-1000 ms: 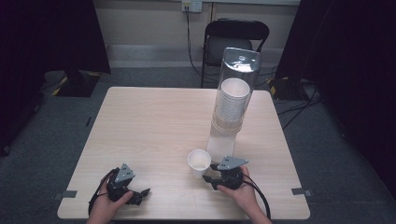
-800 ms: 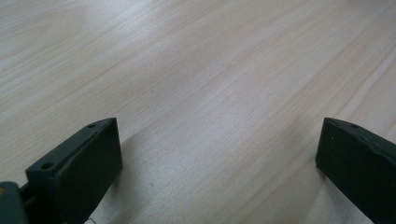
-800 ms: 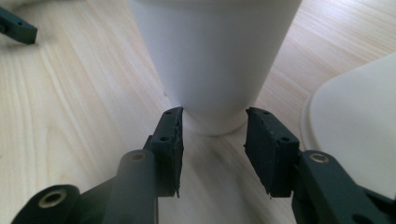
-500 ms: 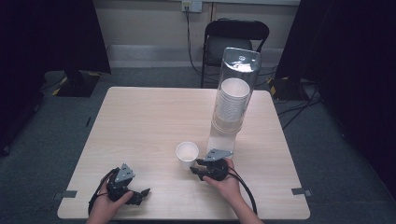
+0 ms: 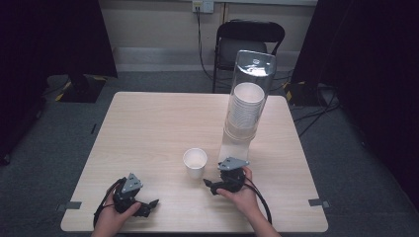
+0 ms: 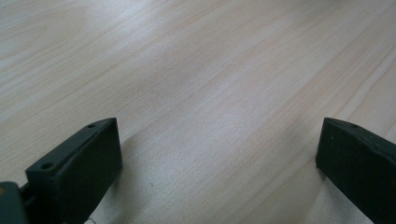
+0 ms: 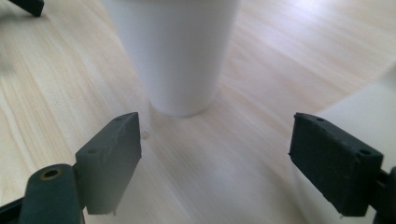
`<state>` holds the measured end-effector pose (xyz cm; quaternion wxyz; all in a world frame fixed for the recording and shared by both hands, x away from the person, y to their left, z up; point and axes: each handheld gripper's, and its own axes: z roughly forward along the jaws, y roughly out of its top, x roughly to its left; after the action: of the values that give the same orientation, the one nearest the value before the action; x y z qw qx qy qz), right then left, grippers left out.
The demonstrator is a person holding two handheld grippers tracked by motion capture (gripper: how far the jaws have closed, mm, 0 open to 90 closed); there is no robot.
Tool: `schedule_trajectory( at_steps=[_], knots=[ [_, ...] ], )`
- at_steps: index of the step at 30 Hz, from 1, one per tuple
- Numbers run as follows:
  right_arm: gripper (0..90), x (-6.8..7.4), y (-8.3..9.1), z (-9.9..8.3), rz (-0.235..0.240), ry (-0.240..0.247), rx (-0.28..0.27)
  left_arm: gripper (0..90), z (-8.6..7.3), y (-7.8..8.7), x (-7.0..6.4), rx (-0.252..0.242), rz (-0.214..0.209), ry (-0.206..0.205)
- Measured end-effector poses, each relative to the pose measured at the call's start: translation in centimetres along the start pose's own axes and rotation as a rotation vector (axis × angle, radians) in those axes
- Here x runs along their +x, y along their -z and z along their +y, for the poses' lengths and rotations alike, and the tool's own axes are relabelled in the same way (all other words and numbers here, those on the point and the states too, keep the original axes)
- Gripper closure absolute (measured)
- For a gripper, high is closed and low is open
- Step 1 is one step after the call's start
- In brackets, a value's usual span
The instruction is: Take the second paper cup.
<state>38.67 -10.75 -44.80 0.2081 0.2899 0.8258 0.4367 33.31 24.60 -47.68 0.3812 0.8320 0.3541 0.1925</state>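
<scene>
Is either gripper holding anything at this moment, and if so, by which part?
Nothing is held. The right gripper is open just short of the white paper cup; the left gripper is open over bare table.

One loose white paper cup (image 5: pixel 195 162) stands on the one wooden table (image 5: pixel 148 128), and one tall clear dispenser tube (image 5: pixel 248 98) holds a stack of white cups (image 5: pixel 244 111) too tightly nested to count. Two sets of tongs are in view, the left tongs (image 5: pixel 153 202) and the right tongs (image 5: pixel 207 183), each held in one hand. Behind the table stands one black folding chair (image 5: pixel 249 42).
</scene>
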Motion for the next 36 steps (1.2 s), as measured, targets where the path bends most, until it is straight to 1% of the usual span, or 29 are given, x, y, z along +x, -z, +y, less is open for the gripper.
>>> schedule_trajectory(
  at_steps=[3, 5, 8, 11, 14, 17, 21, 22, 23, 24, 25, 27, 28, 29, 34, 35, 36],
  knots=[
    [16.1, -0.8, 1.3, -0.2, -0.016, -0.015, -0.022, 0.0, 0.0, 0.0, 0.0, 0.0, 0.0, 0.002],
    [16.0, -1.3, 2.0, -0.4, -0.028, -0.034, -0.033, 0.0, 0.0, 0.0, 0.0, 0.0, 0.0, 0.0],
    [16.6, -2.1, 2.7, -0.8, -0.043, -0.058, -0.047, 0.0, 0.0, 0.0, 0.0, 0.0, 0.0, 0.001],
    [16.9, -2.7, 3.2, -1.1, -0.063, -0.079, -0.063, 0.0, 0.0, 0.0, 0.0, 0.0, 0.0, 0.002],
    [17.4, -3.0, 3.3, -1.1, -0.069, -0.086, -0.069, 0.0, 0.0, 0.0, 0.0, 0.0, 0.0, 0.001],
    [17.4, -3.4, 3.6, -1.1, -0.068, -0.109, -0.092, 0.0, 0.0, 0.0, 0.0, 0.0, 0.0, 0.001],
    [17.3, -3.7, 3.7, -1.1, -0.071, -0.117, -0.103, 0.0, 0.0, 0.0, 0.0, 0.0, 0.0, 0.001],
    [17.3, -3.8, 3.8, -1.1, -0.082, -0.12, -0.105, 0.0, 0.0, 0.0, 0.0, 0.0, -0.001, 0.002],
    [17.3, -4.1, 3.9, -1.1, -0.086, -0.135, -0.113, 0.0, 0.0, 0.0, 0.0, 0.0, 0.0, 0.001],
    [17.3, -4.1, 3.9, -1.1, -0.086, -0.135, -0.113, 0.0, 0.0, 0.0, 0.0, 0.0, 0.0, 0.001],
    [17.3, -4.5, 4.0, -1.1, -0.095, -0.151, -0.126, 0.0, 0.0, 0.0, 0.0, 0.0, 0.0, 0.001],
    [17.2, -4.6, 4.0, -1.0, -0.1, -0.151, -0.13, 0.0, 0.0, 0.0, 0.0, 0.0, 0.0, 0.001],
    [17.2, -4.8, 4.2, -0.9, -0.111, -0.148, -0.131, 0.0, 0.0, 0.0, 0.0, 0.0, 0.0, 0.001],
    [17.3, -5.1, 4.5, -0.5, -0.121, -0.15, -0.147, 0.0, 0.0, 0.0, 0.0, 0.0, 0.0, 0.001],
    [17.4, -5.7, 4.8, 0.2, -0.132, -0.159, -0.163, 0.0, 0.0, 0.0, 0.0, -0.001, 0.0, 0.002],
    [17.5, -5.9, 4.9, 0.5, -0.132, -0.175, -0.176, 0.0, 0.0, 0.0, 0.0, 0.0, 0.0, 0.001],
    [17.5, -5.9, 4.9, 0.5, -0.132, -0.175, -0.176, 0.0, 0.0, 0.0, 0.0, 0.0, 0.0, 0.001]
  ],
)
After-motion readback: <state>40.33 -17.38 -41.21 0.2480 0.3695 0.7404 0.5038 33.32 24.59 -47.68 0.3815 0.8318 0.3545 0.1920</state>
